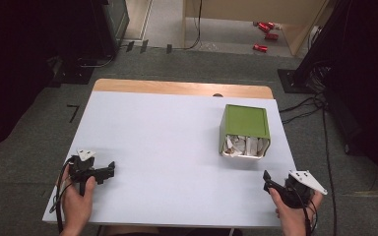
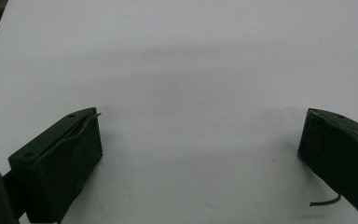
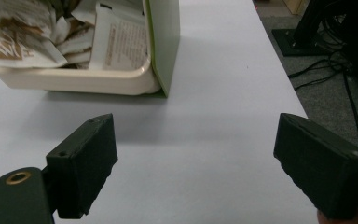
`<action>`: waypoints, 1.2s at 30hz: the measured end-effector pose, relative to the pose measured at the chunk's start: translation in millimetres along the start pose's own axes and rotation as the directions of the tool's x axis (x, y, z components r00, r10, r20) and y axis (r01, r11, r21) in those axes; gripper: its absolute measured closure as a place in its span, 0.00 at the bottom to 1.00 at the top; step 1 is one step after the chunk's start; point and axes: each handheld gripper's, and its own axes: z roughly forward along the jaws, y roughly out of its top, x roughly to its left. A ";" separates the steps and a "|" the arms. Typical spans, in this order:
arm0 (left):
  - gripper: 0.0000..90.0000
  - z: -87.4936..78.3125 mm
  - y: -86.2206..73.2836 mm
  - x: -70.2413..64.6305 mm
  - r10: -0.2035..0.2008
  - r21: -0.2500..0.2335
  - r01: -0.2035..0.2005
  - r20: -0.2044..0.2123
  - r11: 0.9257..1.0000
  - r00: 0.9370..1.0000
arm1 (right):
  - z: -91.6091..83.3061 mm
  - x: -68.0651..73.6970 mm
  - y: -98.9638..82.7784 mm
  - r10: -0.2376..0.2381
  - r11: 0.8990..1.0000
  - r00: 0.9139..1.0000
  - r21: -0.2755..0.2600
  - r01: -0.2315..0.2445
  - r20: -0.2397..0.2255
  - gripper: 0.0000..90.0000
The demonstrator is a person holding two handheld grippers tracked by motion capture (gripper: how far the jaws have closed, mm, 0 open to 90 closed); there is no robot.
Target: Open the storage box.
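**Desk:** What are your grippers doing?

**Operator:** I'm holding the right gripper (image 3: 196, 158) low over the white table (image 1: 167, 147), its jaws standing wide apart with bare tabletop between them and nothing gripped. In the high view I'm seeing it at the table's near right corner (image 1: 267, 181), in my right hand (image 1: 295, 211).

**Desk:** And the box?

**Operator:** The green box (image 1: 244, 130) is lying on its side just ahead of the right fingers (image 3: 86, 161), a little towards the left one, its open mouth facing me. Its cream rim (image 3: 79, 79) is resting on the table, clear of both pads, and paper sachets (image 3: 51, 35) are crowding the opening.

**Desk:** Left side?

**Operator:** I'm keeping the left gripper (image 2: 200, 154) equally wide open, holding nothing, with only blank table ahead of its fingers (image 2: 70, 161). My left hand (image 1: 76, 201) is gripping it near the table's near left corner, well apart from the box.
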 end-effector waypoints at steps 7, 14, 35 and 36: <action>0.00 0.0 0.0 0.0 0.000 0.000 0.000 0.000 1.000 1.000 | -3.0 8.4 15.7 0.014 0.999 1.000 -0.030 -0.015 -0.010 0.15; 0.00 0.0 0.0 0.0 0.000 0.000 0.000 0.000 1.000 1.000 | 0.1 16.2 28.2 0.007 0.999 1.000 -0.045 -0.008 -0.023 0.16; 0.00 0.0 0.0 0.1 0.000 0.000 0.000 0.000 1.000 1.000 | 22.4 37.5 52.2 0.004 0.998 1.000 -0.058 -0.005 -0.017 0.19; 0.00 0.0 0.0 0.1 0.000 0.000 0.000 0.000 1.000 1.000 | 25.7 40.5 54.5 -0.003 0.998 1.000 -0.055 0.002 -0.015 0.20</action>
